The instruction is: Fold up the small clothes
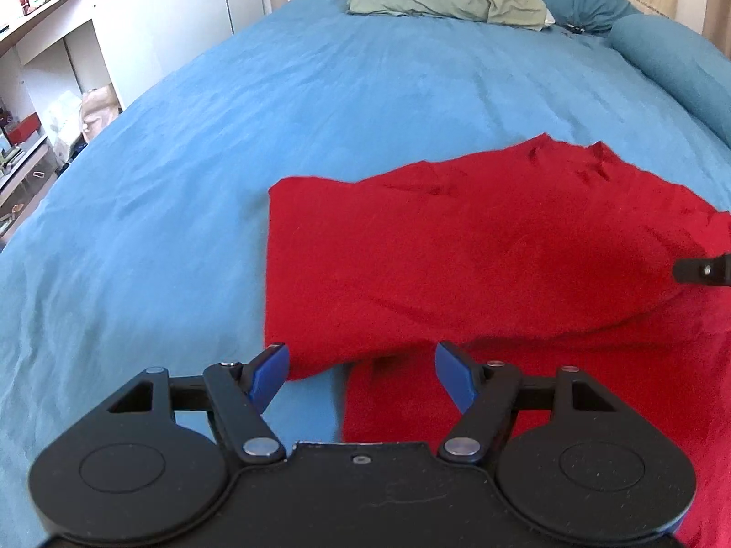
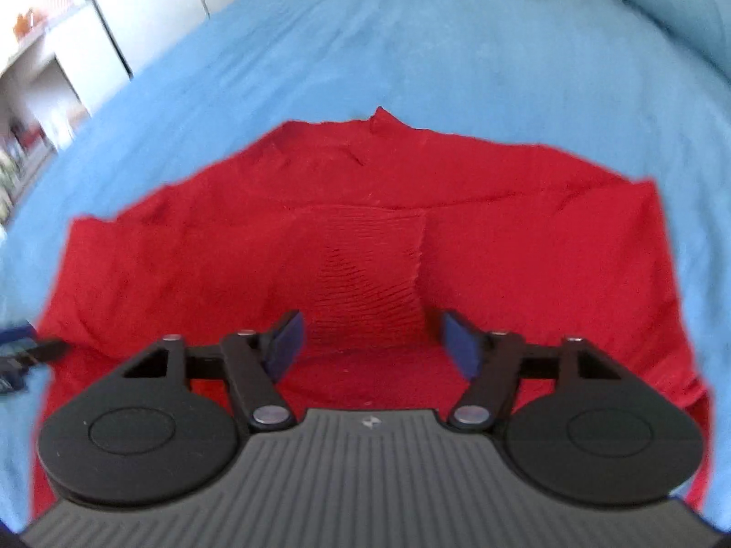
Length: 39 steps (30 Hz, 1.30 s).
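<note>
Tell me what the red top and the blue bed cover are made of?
The red top looks like soft knitted cloth, matte: fine ribbed rows show on one folded part, probably a cuff or collar. The blue bed cover looks like smooth woven fabric, maybe cotton, matte, with small wrinkles. The exact fibre can't be told.

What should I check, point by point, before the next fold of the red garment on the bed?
1. Left gripper open and empty: ok, jaws apart, nothing between them.
2. Right gripper open and empty: ok, jaws apart.
3. Red garment already partly folded: ok, one layer lies over another.
4. Garment lies flat: not ok, some wrinkles and a raised fold show.
5. Left gripper at a fabric edge: ok, the near folded edge lies just before its fingertips.
6. Blue bedsheet around the garment free of other things: ok near it; the green pillow is far off.
</note>
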### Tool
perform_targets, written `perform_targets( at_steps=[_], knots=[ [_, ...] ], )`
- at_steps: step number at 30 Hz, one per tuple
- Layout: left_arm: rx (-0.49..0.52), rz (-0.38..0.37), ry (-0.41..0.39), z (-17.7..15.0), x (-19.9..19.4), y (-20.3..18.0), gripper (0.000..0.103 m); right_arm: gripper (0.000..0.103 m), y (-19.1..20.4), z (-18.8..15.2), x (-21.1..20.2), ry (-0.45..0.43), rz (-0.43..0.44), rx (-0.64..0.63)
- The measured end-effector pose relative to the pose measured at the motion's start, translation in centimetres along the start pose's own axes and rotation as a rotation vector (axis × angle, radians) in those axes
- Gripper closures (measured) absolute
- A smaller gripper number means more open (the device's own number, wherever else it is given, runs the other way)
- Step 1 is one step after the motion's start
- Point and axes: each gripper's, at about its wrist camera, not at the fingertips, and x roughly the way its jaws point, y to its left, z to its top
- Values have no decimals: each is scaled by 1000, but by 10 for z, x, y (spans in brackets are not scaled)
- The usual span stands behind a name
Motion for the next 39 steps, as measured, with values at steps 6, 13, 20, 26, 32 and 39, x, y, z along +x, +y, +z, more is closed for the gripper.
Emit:
perform_targets(
  at_steps=[6,13,20,26,32,39],
  knots=[
    [-21,51,20,-8,6,10,27,48,0,9,3,-22,-26,67],
    [-52,83,34,-13,11,17,28,78,15,38,-18,-70,-40,-49],
    [6,67,14,-6,20,5,28,78,-16,70,-75,-213,-146,-22],
    [12,71,0,-1,27,-3,28,78,-64,52,-56,-116,-210,37],
    [-77,88,28,-5,30,12,27,78,-88,36,-49,-123,-262,49],
    [-45,88,22,-5,5,5,31,44,-93,19,-42,-86,-277,-13]
  ],
)
